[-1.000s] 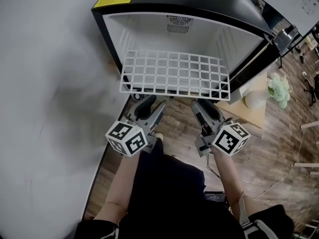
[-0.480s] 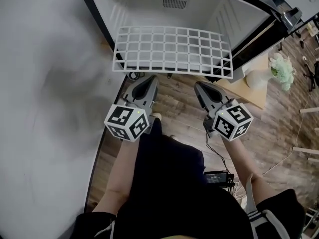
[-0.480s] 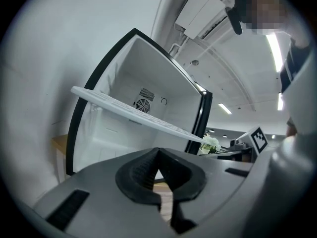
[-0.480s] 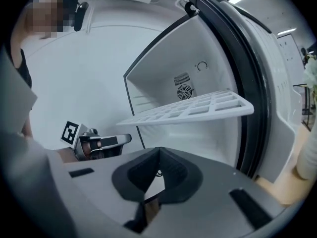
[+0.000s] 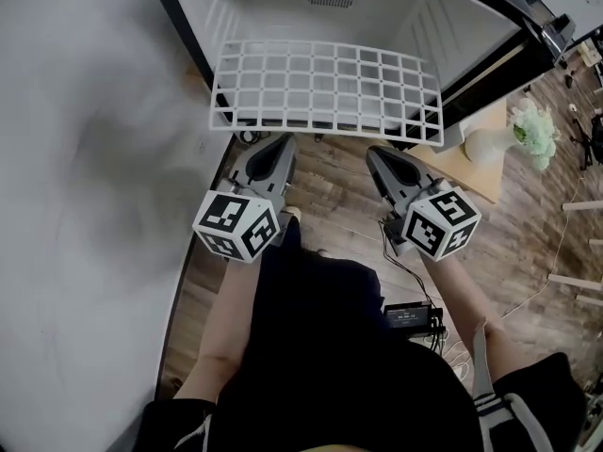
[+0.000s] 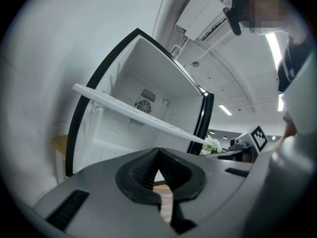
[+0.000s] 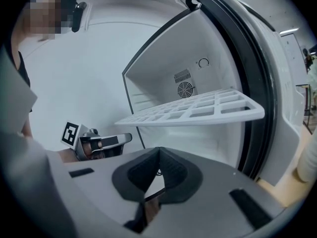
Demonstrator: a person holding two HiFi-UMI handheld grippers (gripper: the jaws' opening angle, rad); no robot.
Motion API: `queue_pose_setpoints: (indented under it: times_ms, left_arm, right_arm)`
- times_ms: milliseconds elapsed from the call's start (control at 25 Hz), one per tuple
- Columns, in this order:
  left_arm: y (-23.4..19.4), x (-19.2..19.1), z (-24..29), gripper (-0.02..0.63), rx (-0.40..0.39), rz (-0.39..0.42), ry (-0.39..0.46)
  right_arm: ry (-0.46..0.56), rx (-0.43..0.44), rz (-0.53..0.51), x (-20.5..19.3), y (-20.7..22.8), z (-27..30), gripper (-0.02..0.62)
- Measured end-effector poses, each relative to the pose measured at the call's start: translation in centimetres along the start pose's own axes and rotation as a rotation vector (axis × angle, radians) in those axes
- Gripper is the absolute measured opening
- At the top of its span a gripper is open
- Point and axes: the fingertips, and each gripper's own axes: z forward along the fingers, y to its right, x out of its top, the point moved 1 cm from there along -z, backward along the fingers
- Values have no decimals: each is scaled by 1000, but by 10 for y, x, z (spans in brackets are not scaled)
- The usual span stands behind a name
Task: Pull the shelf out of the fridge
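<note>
The white grid shelf (image 5: 325, 88) sticks half out of the open black fridge (image 5: 172, 12), its front edge over the wooden floor. My left gripper (image 5: 280, 143) is shut and empty just below the shelf's front edge on the left. My right gripper (image 5: 375, 153) is shut and empty below the front edge on the right. Neither touches the shelf. In the left gripper view the shelf (image 6: 133, 114) is a thin white bar above the closed jaws of the left gripper (image 6: 157, 151). In the right gripper view the shelf (image 7: 198, 110) hangs above the right gripper (image 7: 158, 150).
A white wall (image 5: 85, 158) runs along the left. The fridge door (image 5: 509, 50) stands open at the right. Beside it is a low wooden table (image 5: 462, 172) with a white vase of flowers (image 5: 490, 144). A cable and a black box (image 5: 412, 316) lie on the floor.
Both grippers' jaws stood apart a second ago and are now closed with nothing between them. The shelf and fridge sit higher in the head view.
</note>
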Motion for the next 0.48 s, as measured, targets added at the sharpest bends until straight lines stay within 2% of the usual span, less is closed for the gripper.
queue_pose_setpoints:
  times_ms: [480]
  left_arm:
    - [0,1,0,5,-27,-28,-10]
  right_arm:
    - [64,-24,48,8,-1,9,-9]
